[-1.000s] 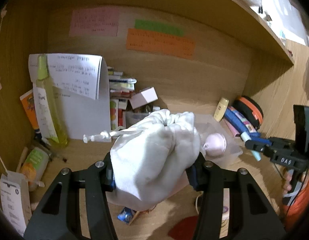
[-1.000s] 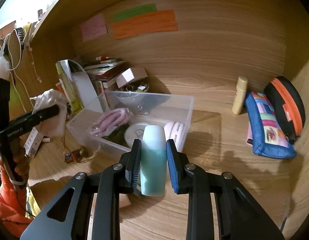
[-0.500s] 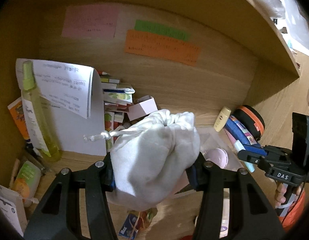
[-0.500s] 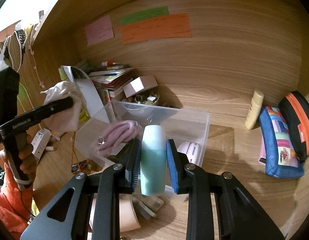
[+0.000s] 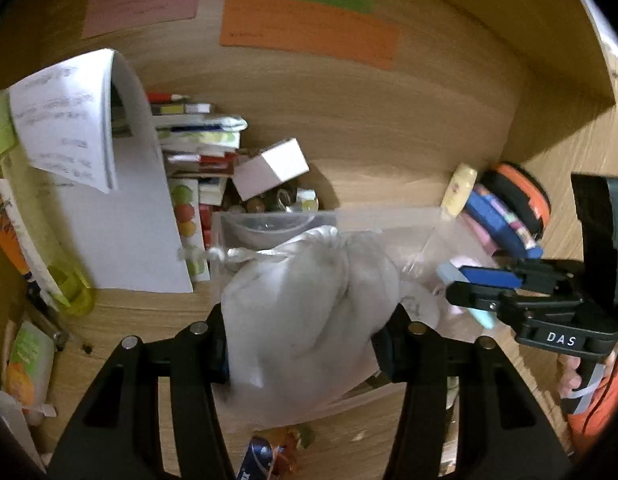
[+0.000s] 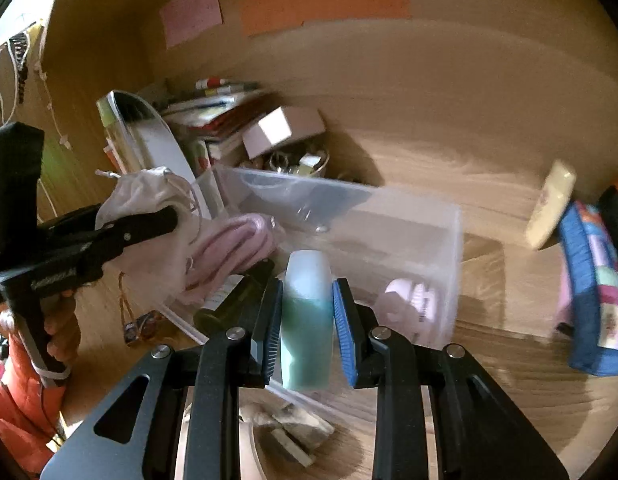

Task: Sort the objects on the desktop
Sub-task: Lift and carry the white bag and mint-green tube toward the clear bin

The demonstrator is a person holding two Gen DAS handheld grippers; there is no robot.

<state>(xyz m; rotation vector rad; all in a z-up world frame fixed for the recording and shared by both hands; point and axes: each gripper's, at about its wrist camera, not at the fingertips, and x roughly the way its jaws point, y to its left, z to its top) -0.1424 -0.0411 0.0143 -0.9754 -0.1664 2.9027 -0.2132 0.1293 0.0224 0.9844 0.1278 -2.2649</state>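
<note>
I see the wooden counter (image 6: 489, 392) running back to a wooden wall that carries pink, green and orange notes; on it sits the clear plastic bin (image 6: 437, 240), open at the top, with a pink striped item (image 6: 237, 244) and a white-and-pink thing (image 6: 405, 304) inside it; behind the bin a stack of books (image 5: 201, 140) leans by a curled sheet of paper (image 5: 81, 128), with a small white box (image 5: 273, 168) tilted against the stack; to the right, well apart from the bin, stands a blue patchwork pouch (image 6: 589, 292) with a pale yellow tube (image 6: 549, 204) just beside it; my left tongs (image 5: 305, 344) are clenched on a white drawstring bag (image 5: 309, 304), which bulges between the pads and hangs over the near left corner of the bin; my right tongs (image 6: 307, 320) are clenched on a teal roll-on bottle (image 6: 307, 320) with a frosted white cap, held upright above the bin's near wall; a green spray bottle (image 5: 37, 216) stands at the far left; a small wrapped sweet (image 6: 143, 326) lies on the counter near the bin's left end; both views are blurred.
</note>
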